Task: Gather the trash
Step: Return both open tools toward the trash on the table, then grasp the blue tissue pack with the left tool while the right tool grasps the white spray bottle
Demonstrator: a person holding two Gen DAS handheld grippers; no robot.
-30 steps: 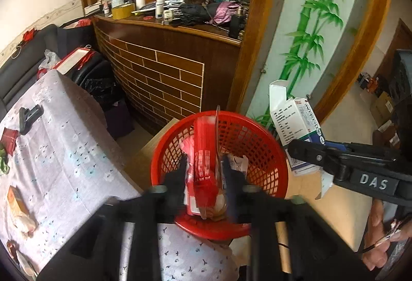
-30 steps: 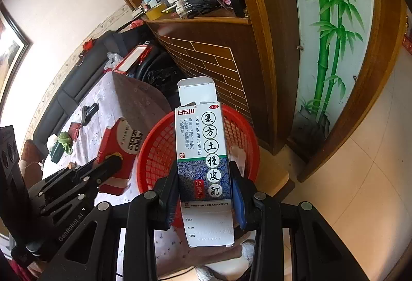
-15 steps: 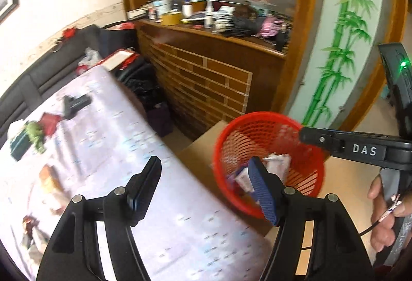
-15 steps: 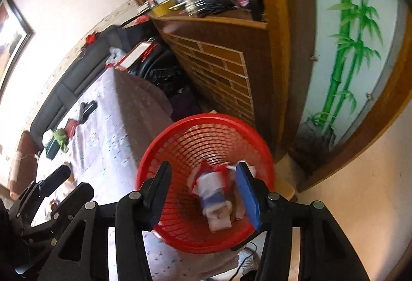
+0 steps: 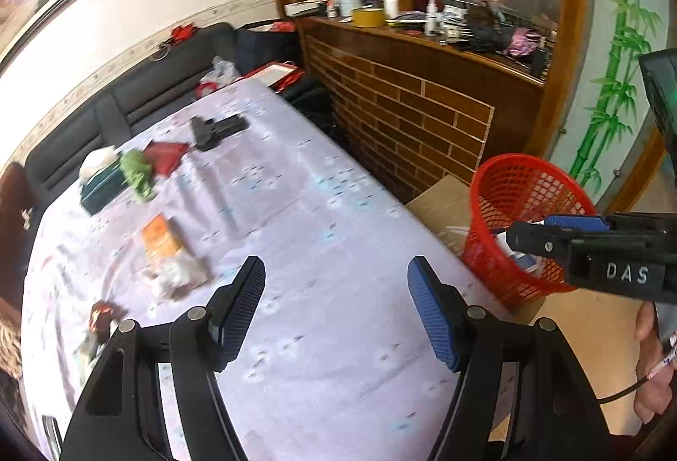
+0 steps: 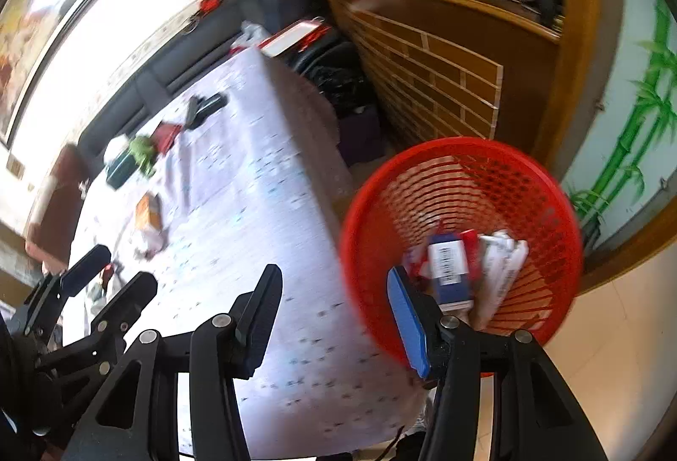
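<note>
Basket: We see the red mesh basket (image 6: 461,241) at the right, beside the table (image 5: 296,232), on a cardboard box. It already holds a blue-and-white carton (image 6: 448,266), a red packet and white wrappers.
Left tongs: The left gripper (image 5: 336,308) hangs released over the cloth, nothing between its ribbed blue pads.
Right tongs: The right gripper (image 6: 334,317) is also released and empty, at the table's near edge, one finger in front of the basket's rim.
Done: By our reading, part of the trash is in.
Left: An orange packet (image 5: 163,239) with a crumpled clear wrapper (image 5: 180,275) touching it lies nearest, left of the left gripper; a small red scrap (image 5: 103,315) sits nearer still, at the left edge.
Far side: A green toy (image 5: 135,173), a red pouch, a dark tissue box and a black tool lie at the far end; we cannot tell which count as trash.
Surfaces: Soft, creased floral cloth; stiff, round plastic lattice basket.
</note>
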